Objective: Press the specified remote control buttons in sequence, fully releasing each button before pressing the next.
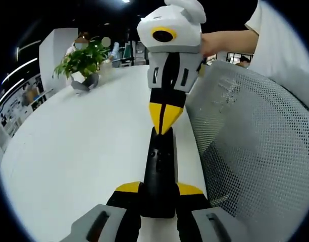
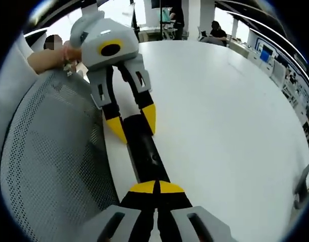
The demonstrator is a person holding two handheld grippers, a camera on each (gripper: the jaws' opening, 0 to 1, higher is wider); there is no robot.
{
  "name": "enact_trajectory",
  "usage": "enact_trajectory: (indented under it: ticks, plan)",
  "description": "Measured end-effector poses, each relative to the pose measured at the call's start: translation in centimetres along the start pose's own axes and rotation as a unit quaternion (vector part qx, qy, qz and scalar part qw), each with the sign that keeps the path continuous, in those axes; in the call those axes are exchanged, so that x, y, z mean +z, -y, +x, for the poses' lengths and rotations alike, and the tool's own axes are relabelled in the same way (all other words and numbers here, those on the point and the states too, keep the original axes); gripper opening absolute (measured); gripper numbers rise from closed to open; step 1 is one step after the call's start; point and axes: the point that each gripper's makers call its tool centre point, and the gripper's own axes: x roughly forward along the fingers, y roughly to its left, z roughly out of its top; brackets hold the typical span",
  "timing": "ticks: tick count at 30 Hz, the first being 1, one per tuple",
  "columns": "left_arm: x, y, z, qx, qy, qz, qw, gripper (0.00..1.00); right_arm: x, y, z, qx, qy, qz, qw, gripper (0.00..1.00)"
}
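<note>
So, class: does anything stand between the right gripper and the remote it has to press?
Nothing visible does. The right gripper has its shut tips right at one end of the remote, while the left gripper clamps the other end.

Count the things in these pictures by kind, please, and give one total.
Remote control: 1
Hand-held gripper: 2 (left, shut on the remote control; right, tips together on it)
Mesh chair back: 1
White table: 1
Potted plant: 1
Total: 6
</note>
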Motion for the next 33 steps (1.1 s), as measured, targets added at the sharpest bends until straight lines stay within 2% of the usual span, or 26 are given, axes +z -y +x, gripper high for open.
enact_trajectory:
  ticks: [3, 6, 9, 11, 23, 26, 29, 33]
  plan:
    - [0.0, -0.01, 0.0, 0.001, -0.001, 0.001, 1.0, 0.24, 0.17, 0.16, -0.19, 0.002, 0.008, 0.013, 0.9999, 0.0]
    - [0.0, -0.01, 0.01, 0.0, -0.003, 0.001, 1.0, 0.24, 0.21, 0.03, -0.07, 0.001, 0.001, 0.0, 1.0, 0.0]
    - [0.01, 0.01, 0.02, -0.001, -0.003, 0.001, 1.0, 0.24, 0.21, 0.02, 0.01, -0.012, -0.022, -0.068, 0.9974, 0.0]
    - [0.01, 0.03, 0.02, -0.002, -0.004, 0.002, 1.0, 0.24, 0.23, -0.09, 0.06, -0.019, -0.025, -0.087, 0.9957, 0.0]
    - [0.04, -0.01, 0.03, -0.002, -0.003, 0.002, 1.0, 0.24, 0.33, 0.22, -0.03, -0.029, 0.003, -0.075, 0.9968, 0.0]
    - [0.0, -0.04, 0.03, -0.001, -0.001, 0.001, 1.0, 0.24, 0.53, 0.26, -0.14, -0.027, 0.023, -0.044, 0.9984, 0.0]
    - [-0.01, -0.05, 0.03, 0.001, -0.002, 0.0, 1.0, 0.24, 0.66, 0.25, -0.2, -0.032, 0.029, -0.058, 0.9974, 0.09]
    - [-0.03, -0.05, 0.03, 0.0, -0.001, 0.001, 1.0, 0.24, 0.61, 0.03, -0.09, -0.018, 0.017, -0.08, 0.9965, 0.09]
